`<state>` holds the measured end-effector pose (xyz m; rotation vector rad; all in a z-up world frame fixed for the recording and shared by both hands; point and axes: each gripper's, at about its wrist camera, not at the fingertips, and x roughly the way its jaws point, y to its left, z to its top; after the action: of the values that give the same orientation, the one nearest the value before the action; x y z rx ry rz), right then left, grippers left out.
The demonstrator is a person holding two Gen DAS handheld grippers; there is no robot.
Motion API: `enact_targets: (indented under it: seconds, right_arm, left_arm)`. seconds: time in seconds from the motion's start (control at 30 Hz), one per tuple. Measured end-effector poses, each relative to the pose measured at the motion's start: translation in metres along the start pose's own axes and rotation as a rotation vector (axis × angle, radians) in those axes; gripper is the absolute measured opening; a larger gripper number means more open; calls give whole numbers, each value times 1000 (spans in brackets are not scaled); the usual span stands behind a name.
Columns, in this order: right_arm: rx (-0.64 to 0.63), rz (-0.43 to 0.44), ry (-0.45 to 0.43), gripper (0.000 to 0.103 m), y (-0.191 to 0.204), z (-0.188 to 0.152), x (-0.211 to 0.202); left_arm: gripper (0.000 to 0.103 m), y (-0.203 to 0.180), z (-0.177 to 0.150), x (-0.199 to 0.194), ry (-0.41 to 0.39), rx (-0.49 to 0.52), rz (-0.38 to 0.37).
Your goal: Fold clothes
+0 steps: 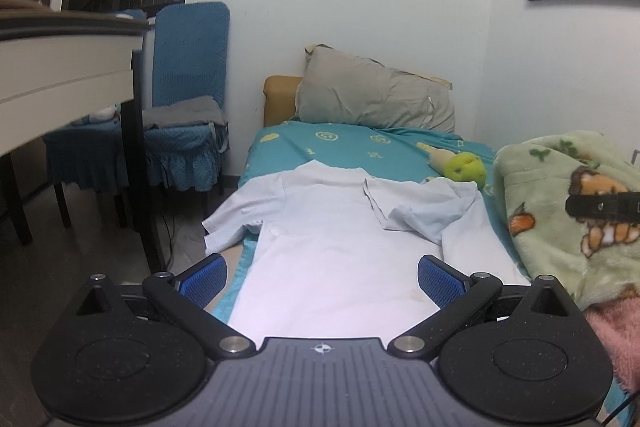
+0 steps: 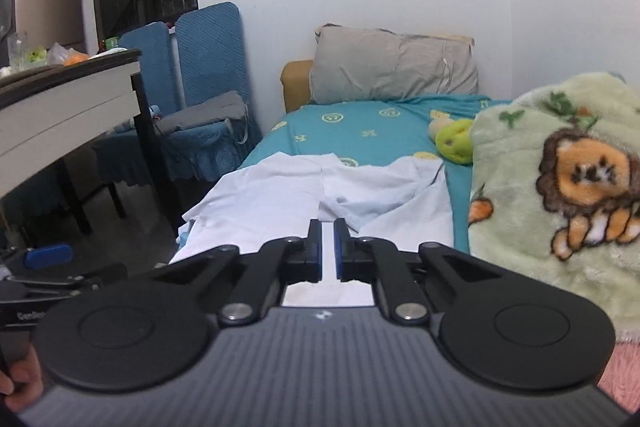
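A white short-sleeved shirt [image 1: 328, 227] lies flat on the teal bed sheet [image 1: 352, 143], neck end toward the pillow. Its right sleeve [image 1: 424, 211] is folded in across the chest, while the left sleeve [image 1: 232, 223] hangs over the bed's left edge. My left gripper [image 1: 322, 261] hovers over the shirt's lower part, jaws wide open and empty. In the right wrist view the shirt [image 2: 280, 199] lies ahead of my right gripper [image 2: 327, 223], whose blue pads [image 2: 317, 247] stand almost together with a thin gap and nothing between them.
A green lion blanket [image 2: 560, 179] is heaped on the bed's right side, over a pink fuzzy cloth [image 1: 616, 339]. A grey pillow [image 1: 376, 95] and a green plush toy [image 1: 460, 165] lie at the head. Blue chairs [image 1: 188, 99] and a table [image 1: 68, 67] stand left.
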<state>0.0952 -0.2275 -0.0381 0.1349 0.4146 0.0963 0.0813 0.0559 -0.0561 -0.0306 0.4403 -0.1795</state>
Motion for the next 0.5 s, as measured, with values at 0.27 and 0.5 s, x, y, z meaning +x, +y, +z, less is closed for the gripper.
enact_targets:
  seconds: [0.27, 0.5]
  right_arm:
    - [47, -10, -6, 103, -6, -6, 5]
    - [67, -42, -3, 103, -8, -10, 12]
  left_arm:
    - [103, 9, 5, 17, 46, -33, -6]
    - [103, 69, 30, 90, 168, -345, -12]
